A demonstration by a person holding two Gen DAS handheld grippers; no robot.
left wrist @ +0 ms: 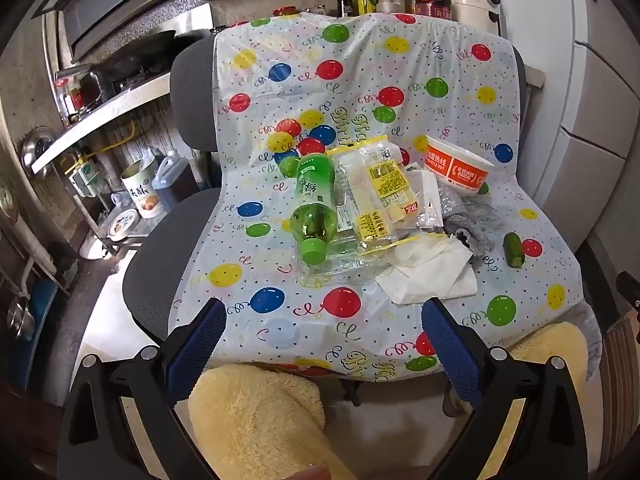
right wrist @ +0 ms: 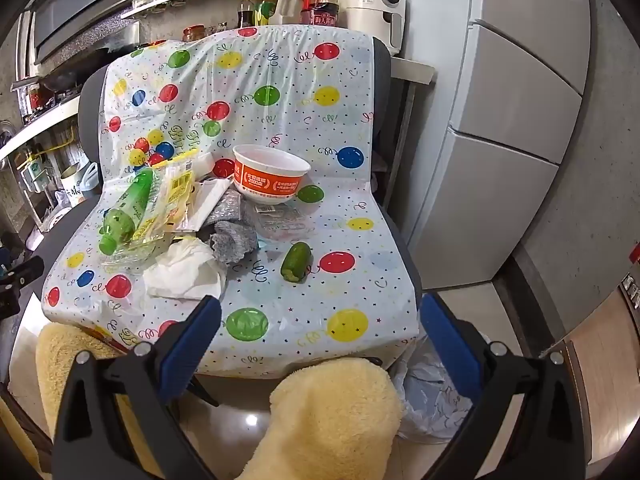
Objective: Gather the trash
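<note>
Fluffy yellow knees (left wrist: 256, 420) near balloon sheet (left wrist: 280, 320) front edge

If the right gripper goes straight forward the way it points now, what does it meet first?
Probably the bare balloon-print cover on the seat, near the green vegetable piece. The right gripper has open jaws and nothing between them. Depth is unclear.

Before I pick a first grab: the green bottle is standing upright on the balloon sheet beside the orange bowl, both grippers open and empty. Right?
Not quite. The green bottle lies on its side, cap toward the camera, as the left wrist view shows. The rest holds: the orange bowl sits nearby on the balloon sheet, and both grippers are open and empty.
</note>
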